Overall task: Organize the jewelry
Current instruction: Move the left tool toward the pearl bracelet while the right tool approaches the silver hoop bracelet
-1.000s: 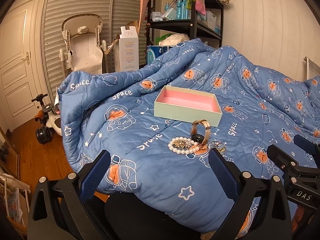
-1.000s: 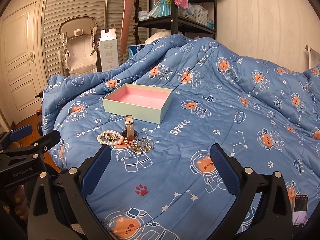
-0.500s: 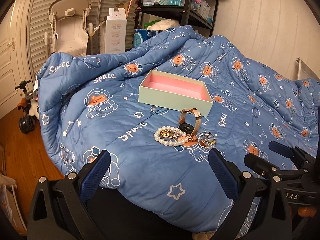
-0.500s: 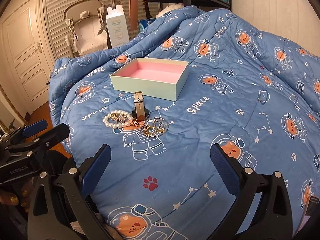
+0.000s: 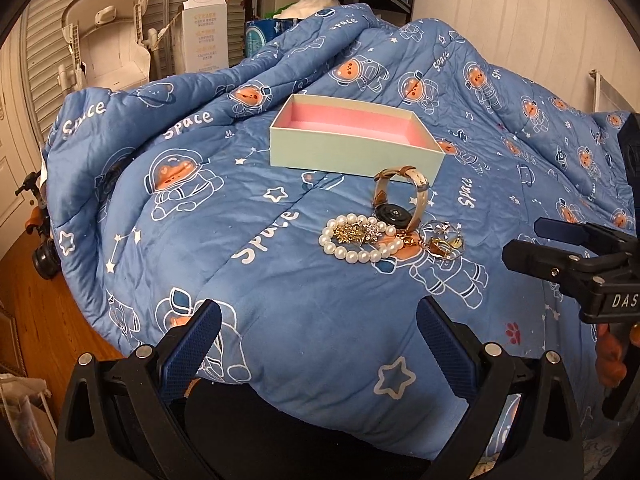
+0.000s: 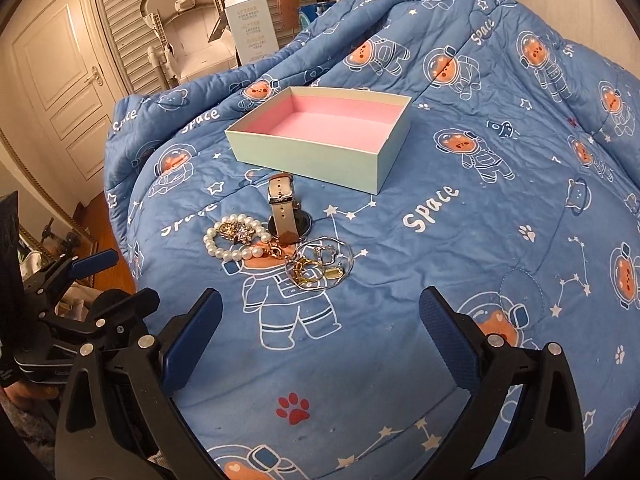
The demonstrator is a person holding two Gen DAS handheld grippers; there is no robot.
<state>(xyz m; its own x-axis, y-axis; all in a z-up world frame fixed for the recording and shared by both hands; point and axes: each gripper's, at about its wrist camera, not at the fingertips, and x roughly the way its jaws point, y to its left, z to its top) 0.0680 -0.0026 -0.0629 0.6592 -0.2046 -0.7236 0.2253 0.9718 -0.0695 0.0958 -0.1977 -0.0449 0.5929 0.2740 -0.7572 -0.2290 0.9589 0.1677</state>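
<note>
Logging the lot as I found it, all on a blue space-print quilt (image 6: 460, 280) over a bed.

Item 1: open box (image 6: 320, 156), pale green outside, pink lining, nothing inside it that I could see.

Item 2: watch (image 6: 285, 212), pale strap looped upright over a dark face, just in front of the box.

Item 3: pearl bracelet (image 6: 232, 246), with small gold and sparkly pieces lying inside its ring, touching the watch's side.

Item 4: tangle of thin gold and clear pieces (image 6: 320, 268), rings or charms, too small for me to tell apart.

Tools: left gripper (image 5: 318, 340) and right gripper (image 6: 320, 328) both spread wide and carrying nothing, both hovering short of the pile, near the quilt's front edge.

Risks, as I judged them: the pieces lay touching, so closing on one could drag a neighbour along or scatter the small ones. The quilt was soft and sloped away at the front; a dropped ring could roll off or sink into a fold. The standing watch could tip if nudged. Thin pieces might slip between the pads.
</note>
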